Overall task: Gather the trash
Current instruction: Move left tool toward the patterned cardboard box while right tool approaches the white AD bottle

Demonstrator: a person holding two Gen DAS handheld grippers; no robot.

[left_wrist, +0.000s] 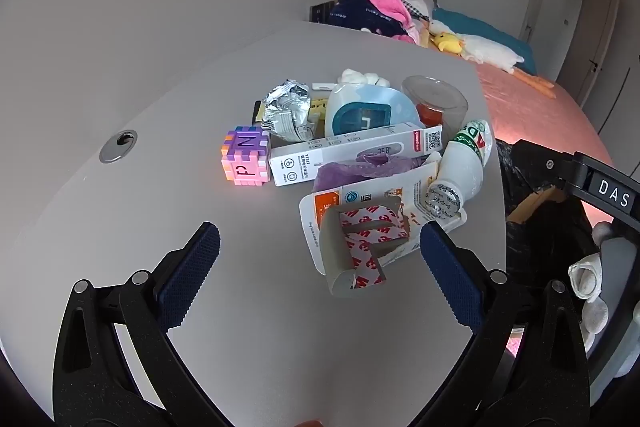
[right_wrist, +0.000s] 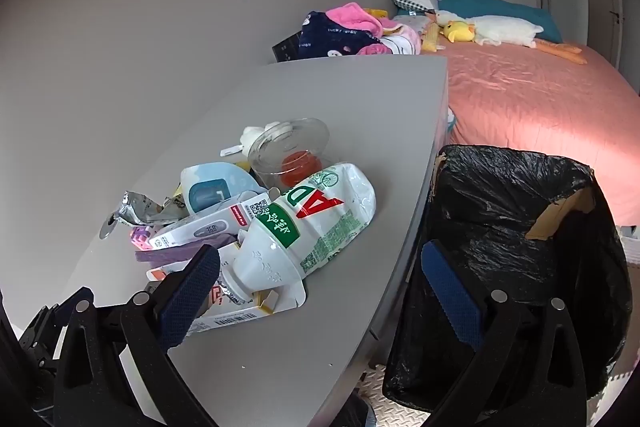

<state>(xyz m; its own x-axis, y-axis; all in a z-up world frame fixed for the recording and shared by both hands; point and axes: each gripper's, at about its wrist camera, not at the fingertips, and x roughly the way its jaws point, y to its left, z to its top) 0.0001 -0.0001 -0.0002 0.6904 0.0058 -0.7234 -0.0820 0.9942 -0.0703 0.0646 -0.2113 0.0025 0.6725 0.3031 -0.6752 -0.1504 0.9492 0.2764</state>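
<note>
Trash: pile point(left_wrist: 360, 155) mid-table, bin point(right_wrist: 516, 227) right of it.
Left gripper point(left_wrist: 320, 247): wide, empty.
Right gripper point(right_wrist: 320, 267): wide, empty.
Risk: bottle point(right_wrist: 312, 223) could roll off edge if nudged.

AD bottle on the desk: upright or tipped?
Tipped. The white AD bottle lies on its side atop the trash pile, its foil-sealed mouth pointing sideways toward the desk's near edge.

Soft daylight, sharp centre, fisheye-warped dark edges.
</note>
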